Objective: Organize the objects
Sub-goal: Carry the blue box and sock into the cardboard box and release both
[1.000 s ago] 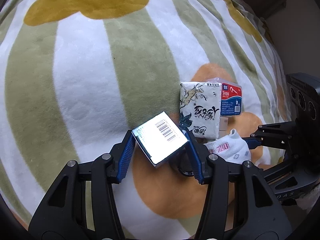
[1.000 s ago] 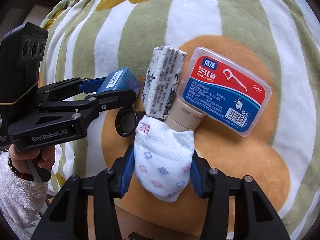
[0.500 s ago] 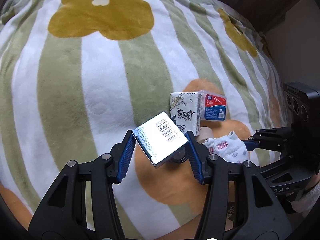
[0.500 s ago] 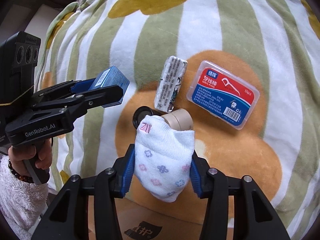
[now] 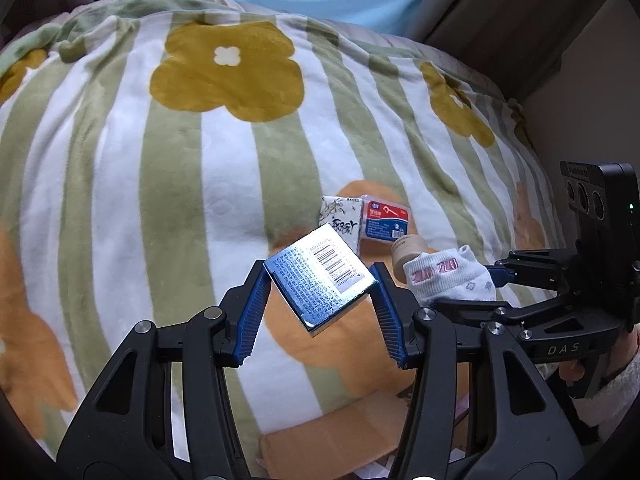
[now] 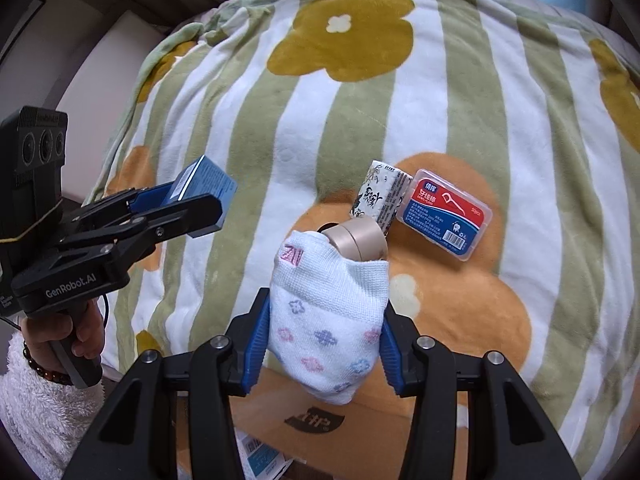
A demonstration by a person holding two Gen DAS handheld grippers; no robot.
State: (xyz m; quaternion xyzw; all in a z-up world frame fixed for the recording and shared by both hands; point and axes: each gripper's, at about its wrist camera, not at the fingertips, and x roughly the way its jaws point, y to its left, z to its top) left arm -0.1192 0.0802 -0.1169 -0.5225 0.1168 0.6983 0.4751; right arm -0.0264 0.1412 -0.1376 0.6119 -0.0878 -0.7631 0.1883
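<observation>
My left gripper [image 5: 319, 302] is shut on a shiny blue box [image 5: 320, 278] with a barcode, held above the blanket; it also shows in the right wrist view [image 6: 204, 184]. My right gripper [image 6: 323, 332] is shut on a white sock [image 6: 326, 320] with small flower prints, also seen in the left wrist view [image 5: 448, 276]. On the blanket beyond lie a tissue pack [image 6: 380, 196], a red and blue floss pick box [image 6: 446, 214] and a beige cylinder [image 6: 358, 238], partly hidden behind the sock.
The striped green and white blanket [image 5: 160, 168] with yellow and orange flowers covers the bed. A cardboard box [image 6: 360, 436] sits below at the near edge, with a blue and white packet [image 6: 262, 460] in it. A wall stands at the right [image 5: 592, 80].
Both grippers have pulled back and up from the blanket with the box and the sock still held. The objects on the blanket look smaller and farther.
</observation>
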